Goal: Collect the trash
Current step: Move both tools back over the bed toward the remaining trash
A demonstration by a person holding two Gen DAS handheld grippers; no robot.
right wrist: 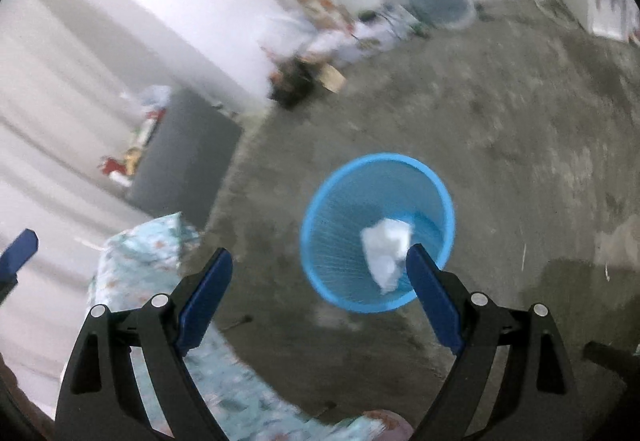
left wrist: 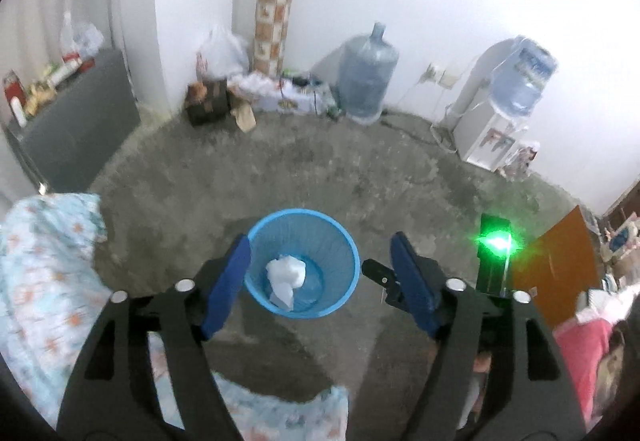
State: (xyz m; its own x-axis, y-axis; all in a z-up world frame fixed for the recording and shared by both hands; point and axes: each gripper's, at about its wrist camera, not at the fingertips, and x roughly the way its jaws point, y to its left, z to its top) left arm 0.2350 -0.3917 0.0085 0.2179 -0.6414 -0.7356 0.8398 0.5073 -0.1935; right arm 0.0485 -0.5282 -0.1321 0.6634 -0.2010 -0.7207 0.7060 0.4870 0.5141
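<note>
Blue bin [left wrist: 303,268] upright on the concrete floor [left wrist: 360,169], open top, mesh wall. Crumpled white paper [left wrist: 286,277] inside, at the bottom, loose and clear of both tools. Left gripper [left wrist: 320,273] above the bin, angled down; jaws wide apart, blue pads either side of the bin in its own view, nothing between them but the bin below. Right gripper [right wrist: 320,293] also above and beside the bin [right wrist: 377,233]; jaws wide, empty; right pad overlapping the bin rim and the paper [right wrist: 386,251] in its view, contact not evident. Right view blurred. Patterned cloth [left wrist: 52,261] at the lower left, just beside the bin. Against the far wall: tall patterned roll [left wrist: 277,7], water jug [left wrist: 368,75], dispenser [left wrist: 496,105] with a bottle on top, bags and boxes [left wrist: 248,89]. Grey cabinet [left wrist: 80,121] at left, small items on top. Green light [left wrist: 496,241] on a black block at right of the left view.
</note>
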